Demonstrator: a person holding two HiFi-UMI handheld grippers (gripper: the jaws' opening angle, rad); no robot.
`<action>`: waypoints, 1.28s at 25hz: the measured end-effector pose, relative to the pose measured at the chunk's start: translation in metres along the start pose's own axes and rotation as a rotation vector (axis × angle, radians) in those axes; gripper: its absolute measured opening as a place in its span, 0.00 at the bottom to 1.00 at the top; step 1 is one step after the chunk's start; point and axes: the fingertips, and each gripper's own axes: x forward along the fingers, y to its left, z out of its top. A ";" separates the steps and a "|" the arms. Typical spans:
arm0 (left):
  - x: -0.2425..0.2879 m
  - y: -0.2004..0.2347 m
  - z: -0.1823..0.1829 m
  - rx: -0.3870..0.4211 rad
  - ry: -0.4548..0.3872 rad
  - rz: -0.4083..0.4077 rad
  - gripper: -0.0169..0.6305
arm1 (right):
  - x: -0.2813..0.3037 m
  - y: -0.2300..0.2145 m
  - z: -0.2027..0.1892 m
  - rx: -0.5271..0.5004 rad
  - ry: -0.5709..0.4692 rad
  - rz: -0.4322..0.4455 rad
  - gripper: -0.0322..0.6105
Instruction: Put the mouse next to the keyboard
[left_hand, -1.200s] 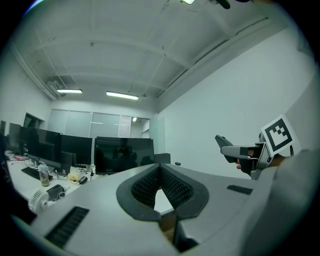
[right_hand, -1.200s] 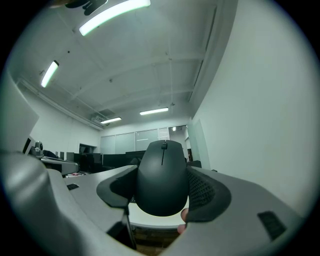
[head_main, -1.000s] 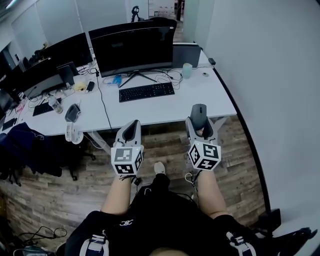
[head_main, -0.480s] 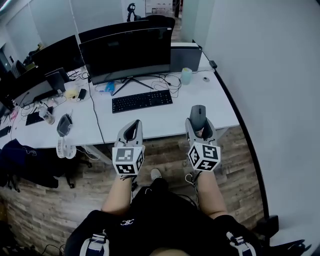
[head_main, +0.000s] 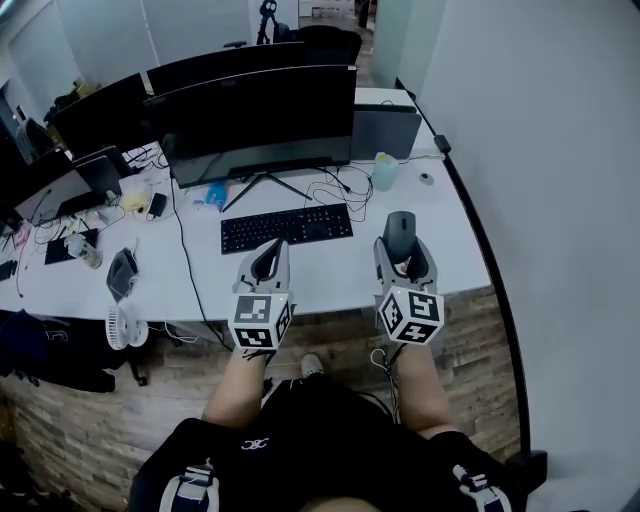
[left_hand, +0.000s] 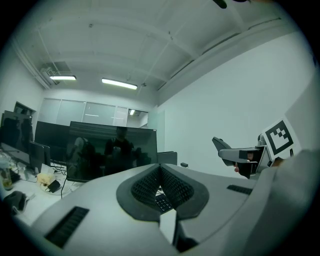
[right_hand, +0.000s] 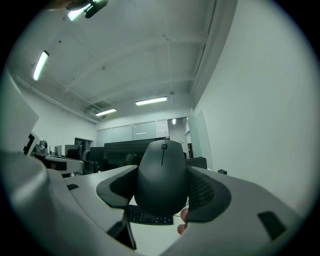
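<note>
Mouse (head_main: 400, 228) first: a black, rounded computer mouse with a scroll wheel, clamped between the jaws of the right gripper (head_main: 403, 250), nose pointing away from the person. In the right gripper view the mouse (right_hand: 161, 177) fills the gap, both ribbed dark pads (right_hand: 202, 192) pressed to its flanks and spread wide to take it. It hangs over the near right part of the white desk (head_main: 330, 275), off to the right of the black flat keyboard (head_main: 286, 228), the two apart. Over on the other side, the left gripper (head_main: 267, 255) hovers at the desk's front edge just below the keyboard, its pads (left_hand: 172, 186) meeting at the tips with nothing between them. Behind the keyboard stands a wide dark curved monitor (head_main: 255, 120).
</note>
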 end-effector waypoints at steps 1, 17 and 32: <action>0.011 0.005 0.000 -0.002 0.002 0.001 0.05 | 0.013 -0.002 -0.002 0.001 0.005 0.001 0.53; 0.157 0.040 -0.011 -0.009 0.054 -0.015 0.05 | 0.153 -0.065 -0.041 0.017 0.103 -0.031 0.53; 0.205 0.021 -0.007 -0.032 0.060 0.167 0.05 | 0.234 -0.152 -0.148 -0.049 0.384 0.046 0.53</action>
